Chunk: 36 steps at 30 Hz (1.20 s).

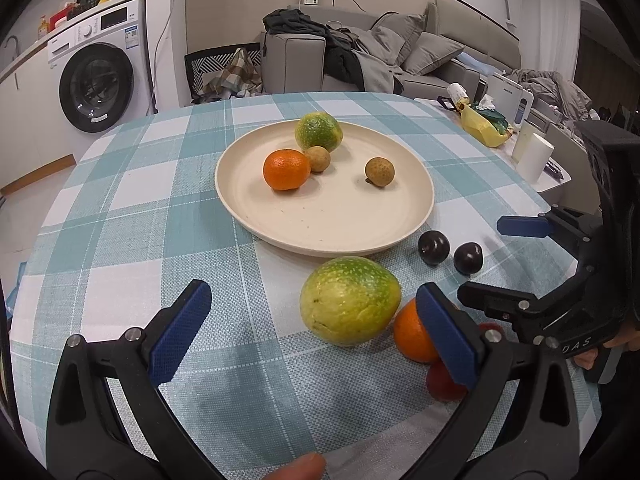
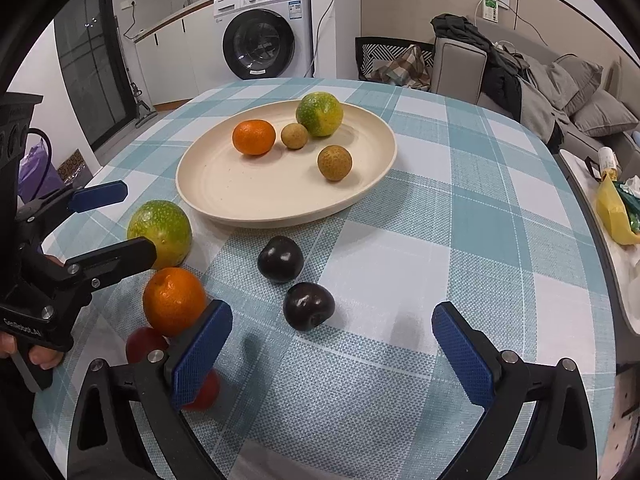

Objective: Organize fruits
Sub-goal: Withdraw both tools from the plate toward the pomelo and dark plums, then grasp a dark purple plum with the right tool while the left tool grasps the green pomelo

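— Right, nearest in, the left gripper [image 1: 312, 328] hangs spread wide over the checked tablecloth [image 1: 120, 200], nothing between its blue pads.
— And the right gripper [image 2: 332, 344] is just as wide apart, empty too.
— Off the plate: a big green-yellow citrus [image 1: 350, 300] touching an orange [image 2: 174, 300], two red fruits [image 2: 146, 344] half hidden, two dark plums [image 2: 280, 259] nearby.
— Further back, the cream plate [image 1: 320, 224] carries an orange, a green citrus [image 1: 319, 132] and two longans [image 1: 379, 171].
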Tool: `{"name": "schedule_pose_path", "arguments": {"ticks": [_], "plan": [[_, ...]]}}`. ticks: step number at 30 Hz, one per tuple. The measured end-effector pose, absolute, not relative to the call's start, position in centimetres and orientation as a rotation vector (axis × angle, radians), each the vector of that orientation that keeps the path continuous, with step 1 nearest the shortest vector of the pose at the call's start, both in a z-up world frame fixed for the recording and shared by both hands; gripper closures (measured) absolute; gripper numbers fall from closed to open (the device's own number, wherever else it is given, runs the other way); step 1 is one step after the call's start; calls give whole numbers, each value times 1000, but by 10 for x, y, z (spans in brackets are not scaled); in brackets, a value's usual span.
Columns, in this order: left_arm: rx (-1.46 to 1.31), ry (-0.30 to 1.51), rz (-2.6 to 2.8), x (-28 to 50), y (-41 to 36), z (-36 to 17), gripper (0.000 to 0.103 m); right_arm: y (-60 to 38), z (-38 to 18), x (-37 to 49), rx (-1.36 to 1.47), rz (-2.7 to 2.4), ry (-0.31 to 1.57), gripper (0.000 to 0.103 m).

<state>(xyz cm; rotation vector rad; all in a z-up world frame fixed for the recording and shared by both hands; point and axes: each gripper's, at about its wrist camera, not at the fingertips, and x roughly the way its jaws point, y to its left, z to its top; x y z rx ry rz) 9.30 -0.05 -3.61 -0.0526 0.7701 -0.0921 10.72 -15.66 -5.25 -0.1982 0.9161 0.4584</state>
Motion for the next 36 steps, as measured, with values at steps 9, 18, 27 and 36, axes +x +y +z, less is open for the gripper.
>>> {"name": "schedule_pose_path", "arguments": {"ticks": [9, 18, 27, 36], "plan": [[-47, 778, -109, 94, -1, -37, 2, -153, -55, 106, -192, 510, 934, 33], [-41, 784, -128, 95, -4, -38, 10, -154, -54, 105, -176, 528, 925, 52], [-51, 789, -141, 94, -5, -37, 13, -150, -54, 104, -194, 531, 920, 63], [-85, 794, -164, 96, 0, -39, 21, -150, -53, 103, -193, 532, 917, 75]]}}
